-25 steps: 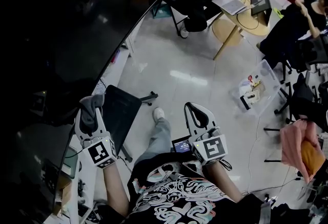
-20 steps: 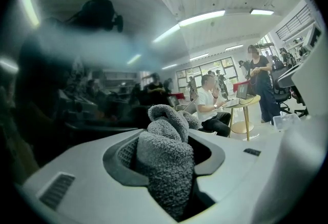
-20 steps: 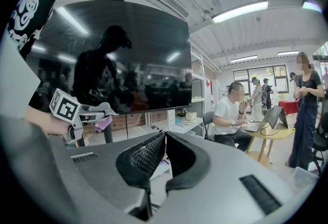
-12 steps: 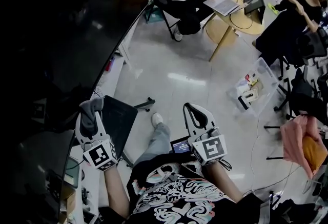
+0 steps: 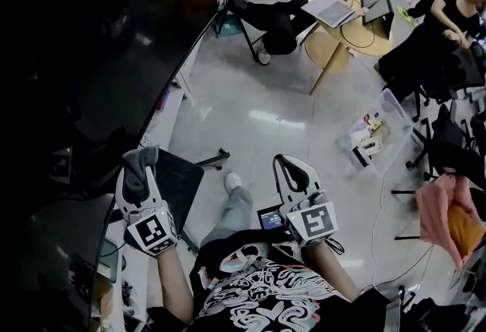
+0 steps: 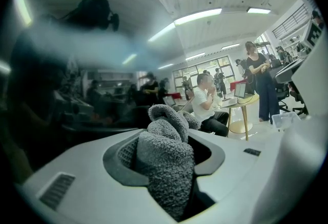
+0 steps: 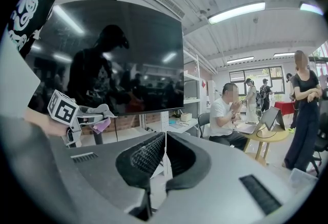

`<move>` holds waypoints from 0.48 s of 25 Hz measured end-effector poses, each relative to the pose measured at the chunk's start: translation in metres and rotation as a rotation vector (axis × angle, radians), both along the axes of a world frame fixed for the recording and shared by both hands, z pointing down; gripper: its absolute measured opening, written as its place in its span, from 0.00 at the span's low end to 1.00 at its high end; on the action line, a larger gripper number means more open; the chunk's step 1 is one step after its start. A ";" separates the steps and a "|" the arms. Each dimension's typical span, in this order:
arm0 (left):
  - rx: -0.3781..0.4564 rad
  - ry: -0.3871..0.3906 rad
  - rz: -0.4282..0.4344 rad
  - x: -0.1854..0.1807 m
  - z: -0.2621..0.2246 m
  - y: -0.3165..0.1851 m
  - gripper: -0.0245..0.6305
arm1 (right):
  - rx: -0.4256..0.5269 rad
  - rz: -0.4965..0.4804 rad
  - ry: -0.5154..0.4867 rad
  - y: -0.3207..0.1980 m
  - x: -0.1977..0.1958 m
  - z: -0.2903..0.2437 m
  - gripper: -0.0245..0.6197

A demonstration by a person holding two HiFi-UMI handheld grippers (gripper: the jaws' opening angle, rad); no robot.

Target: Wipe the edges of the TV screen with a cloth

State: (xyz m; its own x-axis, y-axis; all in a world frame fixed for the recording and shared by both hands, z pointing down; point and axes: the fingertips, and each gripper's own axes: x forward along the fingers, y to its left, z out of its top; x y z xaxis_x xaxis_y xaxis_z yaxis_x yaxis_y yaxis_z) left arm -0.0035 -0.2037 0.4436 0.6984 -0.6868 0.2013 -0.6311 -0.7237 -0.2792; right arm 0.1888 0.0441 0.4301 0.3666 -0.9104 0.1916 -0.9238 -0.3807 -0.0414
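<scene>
My left gripper is clamped on a bunched grey fleece cloth. The wad pokes past the tips, just beside the big dark TV screen edge; contact unclear. My right gripper is closed on nothing, well off the TV. Risk: edge drag pulls the cloth loose and bare jaw tips scrape the panel.

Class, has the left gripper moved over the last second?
No: the left gripper, shut on the cloth, stays at the same spot by the TV screen's edge.
</scene>
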 end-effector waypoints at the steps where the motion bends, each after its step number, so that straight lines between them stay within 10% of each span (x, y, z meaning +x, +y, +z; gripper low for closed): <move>1: -0.001 0.000 0.004 0.003 0.000 0.000 0.34 | 0.002 0.004 -0.001 0.001 0.002 -0.001 0.08; 12: -0.006 0.012 0.035 0.039 -0.003 -0.008 0.34 | -0.006 0.017 -0.019 -0.013 0.024 0.000 0.09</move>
